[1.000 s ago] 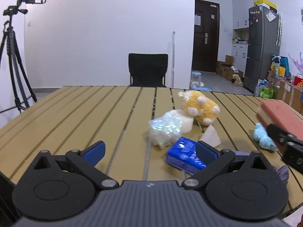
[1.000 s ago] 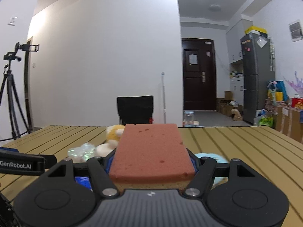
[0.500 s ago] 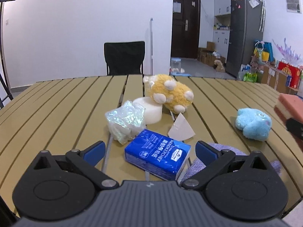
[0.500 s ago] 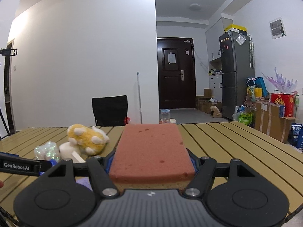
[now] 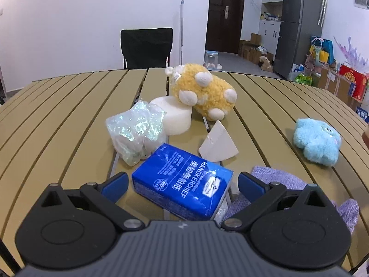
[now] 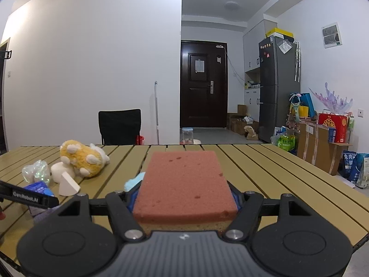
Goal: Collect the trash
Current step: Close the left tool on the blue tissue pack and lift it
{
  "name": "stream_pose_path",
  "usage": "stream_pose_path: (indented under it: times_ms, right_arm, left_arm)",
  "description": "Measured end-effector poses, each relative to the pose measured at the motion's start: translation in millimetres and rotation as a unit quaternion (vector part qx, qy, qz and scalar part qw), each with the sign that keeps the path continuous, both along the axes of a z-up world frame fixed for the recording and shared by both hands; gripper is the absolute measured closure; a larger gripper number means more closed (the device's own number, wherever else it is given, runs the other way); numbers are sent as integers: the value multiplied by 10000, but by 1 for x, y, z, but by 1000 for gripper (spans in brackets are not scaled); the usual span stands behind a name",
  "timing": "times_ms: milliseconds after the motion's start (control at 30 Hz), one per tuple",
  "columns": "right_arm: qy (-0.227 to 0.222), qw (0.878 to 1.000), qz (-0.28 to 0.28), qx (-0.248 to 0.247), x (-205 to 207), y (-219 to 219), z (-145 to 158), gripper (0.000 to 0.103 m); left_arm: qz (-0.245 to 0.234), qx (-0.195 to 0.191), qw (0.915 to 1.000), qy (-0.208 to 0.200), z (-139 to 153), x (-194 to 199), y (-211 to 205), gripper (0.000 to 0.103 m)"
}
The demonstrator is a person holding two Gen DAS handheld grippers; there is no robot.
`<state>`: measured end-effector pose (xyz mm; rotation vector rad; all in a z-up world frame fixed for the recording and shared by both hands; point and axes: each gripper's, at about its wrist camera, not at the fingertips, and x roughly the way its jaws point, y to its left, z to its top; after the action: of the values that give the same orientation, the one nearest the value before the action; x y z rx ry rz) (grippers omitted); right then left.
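My left gripper (image 5: 183, 183) is open, its jaws on either side of a blue handkerchief tissue pack (image 5: 182, 181) that lies on the wooden slat table (image 5: 69, 106). Behind the pack lie a crumpled clear plastic bag (image 5: 136, 131), a white foam disc (image 5: 173, 115) and a white paper wedge (image 5: 218, 144). My right gripper (image 6: 185, 199) is shut on a pink and yellow sponge (image 6: 184, 182) and holds it above the table. The left gripper's side (image 6: 27, 196) shows at the left of the right wrist view.
A yellow plush toy (image 5: 203, 90) lies behind the foam disc. A light blue plush toy (image 5: 317, 140) lies at the right, a purple cloth (image 5: 283, 182) under my left gripper's right finger. A black chair (image 5: 146, 47) stands beyond the table's far edge.
My left gripper has swung right and moved forward, so the blue pack now lies between its open jaws. The right gripper has turned right, still holding the sponge.
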<state>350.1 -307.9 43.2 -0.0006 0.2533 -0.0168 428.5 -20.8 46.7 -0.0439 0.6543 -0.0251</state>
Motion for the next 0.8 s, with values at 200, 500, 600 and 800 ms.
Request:
stream_pose_path:
  times_ms: [200,500,600,800]
  right_arm:
    - [5,10000,-9,-24,-2,-3,-1,34]
    - [-45,10000,74,-46,-7,0,1,34]
    - [-63,9999,108,-47,-12,-1,3,34]
    - [-120,9997,218,-69,-19,7,5,34]
  left_arm:
    - [-1,-67,10000,23,-1,1,1,14]
    - [78,70,9997,-204,5,-12,0,15]
    - [72,65,9995,-314,10,-22,1,15]
    - [56,-100,9980,-628,23,-42,6,15]
